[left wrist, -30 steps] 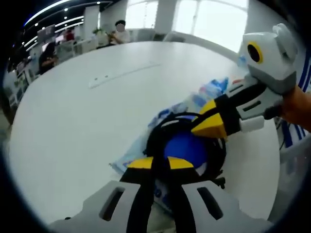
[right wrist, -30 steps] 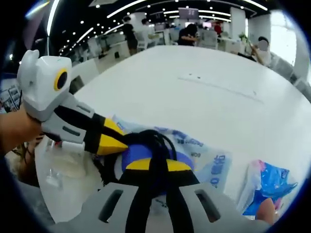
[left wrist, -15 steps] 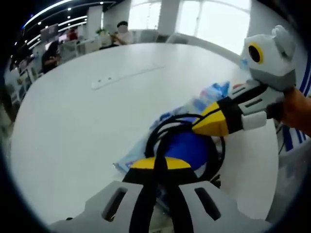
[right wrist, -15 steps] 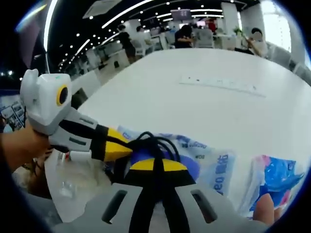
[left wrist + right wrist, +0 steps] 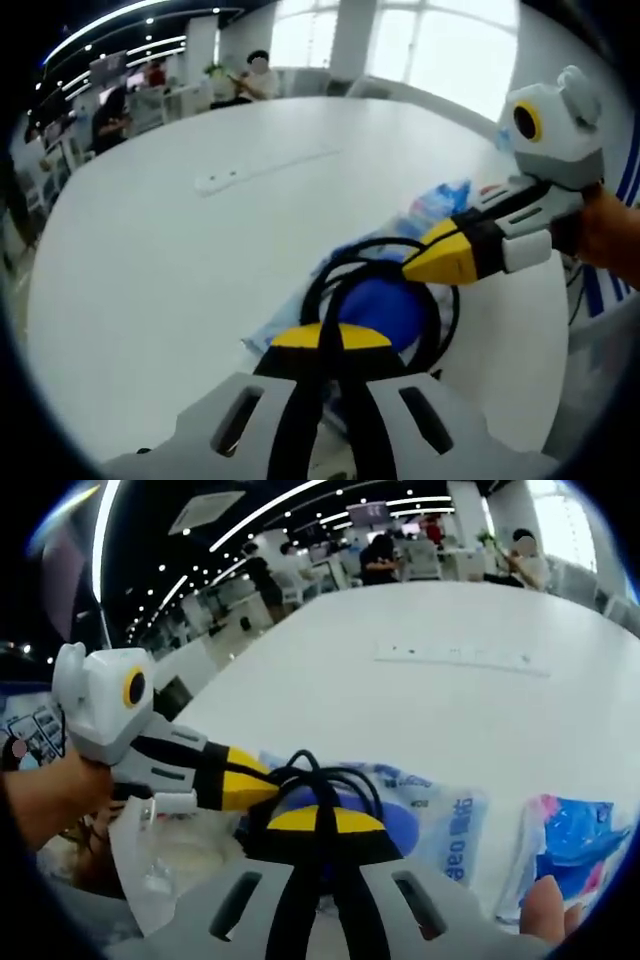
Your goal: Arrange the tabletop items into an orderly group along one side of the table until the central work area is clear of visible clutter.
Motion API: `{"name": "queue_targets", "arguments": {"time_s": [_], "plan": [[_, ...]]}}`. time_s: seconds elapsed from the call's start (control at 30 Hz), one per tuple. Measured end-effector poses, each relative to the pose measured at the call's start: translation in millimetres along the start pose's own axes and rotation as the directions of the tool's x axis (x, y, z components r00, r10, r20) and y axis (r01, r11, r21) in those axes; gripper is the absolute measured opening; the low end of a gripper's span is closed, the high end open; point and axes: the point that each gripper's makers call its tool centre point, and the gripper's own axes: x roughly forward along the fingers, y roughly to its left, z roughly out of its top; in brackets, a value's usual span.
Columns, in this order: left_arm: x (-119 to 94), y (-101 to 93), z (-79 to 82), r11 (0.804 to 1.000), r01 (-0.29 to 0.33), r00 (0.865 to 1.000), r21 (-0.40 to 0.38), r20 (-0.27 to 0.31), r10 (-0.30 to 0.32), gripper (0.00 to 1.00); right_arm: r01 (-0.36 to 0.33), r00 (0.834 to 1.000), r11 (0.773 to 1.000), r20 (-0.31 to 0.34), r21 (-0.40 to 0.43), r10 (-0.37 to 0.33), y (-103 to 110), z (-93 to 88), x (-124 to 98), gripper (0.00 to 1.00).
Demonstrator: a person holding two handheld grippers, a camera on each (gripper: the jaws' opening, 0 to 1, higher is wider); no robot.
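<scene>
both tongs at the cable

near the table [image 5: 150, 250] edge, a coiled black cable [image 5: 375, 260] lies on a blue pouch [image 5: 385, 305] over a printed plastic bag [image 5: 445, 815]. the left gripper [image 5: 330, 335] and right gripper [image 5: 318, 820] both have jaws closed narrow, pinching the cable. a second blue bag [image 5: 570, 840] lies just beside.

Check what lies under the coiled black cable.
The black cable loops over a round blue object, which rests on a clear printed plastic bag on the white table. Both grippers cover the coil's near side, so what lies beneath there is hidden.
</scene>
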Motion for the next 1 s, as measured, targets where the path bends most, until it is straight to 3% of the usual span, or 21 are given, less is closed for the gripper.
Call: {"name": "queue_targets", "arguments": {"time_s": [0.43,0.73,1.0], "plan": [[-10.4,-17.4,15.2,1.000,0.007,1.000,0.022,0.016,-0.007,0.00,-0.010,1.000,1.000,0.024,-0.004,0.010,1.0,5.7,-26.9,0.03],[-18.0,-42.5,25.7,0.999,0.016,0.999,0.047,0.028,-0.018,0.00,-0.010,0.999,0.999,0.042,-0.032,0.011,1.3,5.8,-54.7,0.03],[-18.6,-74.7,28.4,0.997,0.035,0.999,0.070,0.024,-0.036,0.00,-0.007,0.999,1.000,0.050,-0.014,0.008,-5.6,-8.8,-85.7,0.03]]}}
